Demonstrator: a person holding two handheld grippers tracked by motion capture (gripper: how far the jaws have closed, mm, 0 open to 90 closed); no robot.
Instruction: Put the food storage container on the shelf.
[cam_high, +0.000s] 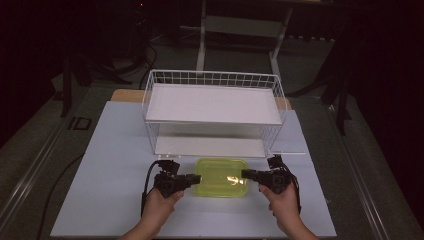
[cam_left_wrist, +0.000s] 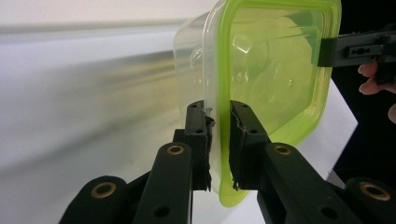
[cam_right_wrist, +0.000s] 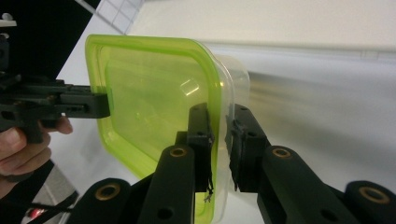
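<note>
Green-lidded container (cam_high: 221, 177): clear plastic box, lime-green lid on. It sits at the near middle of the white table (cam_high: 110, 150), just in front of the white wire shelf rack (cam_high: 212, 107), apart from it. Whether its base rests on the table or is just off it, I cannot tell from above.

Progress, as I judge it: the grasp is made on both sides and the carry is what remains. The container has not reached the rack; both shelves are bare. A likely destination is one of those shelves, but nothing confirms that.

Left gripper (cam_high: 192, 178): comes in from the container's left edge. In the left gripper view its jaws stand narrowly apart, pinching the lid rim (cam_left_wrist: 219, 140) between the pads.

Right gripper (cam_high: 248, 174): mirrors it at the right edge. In the right gripper view the jaws are likewise nearly together, clamped across the lid's rim and the box wall beneath it.

A hand holds each gripper from the near side.
</note>
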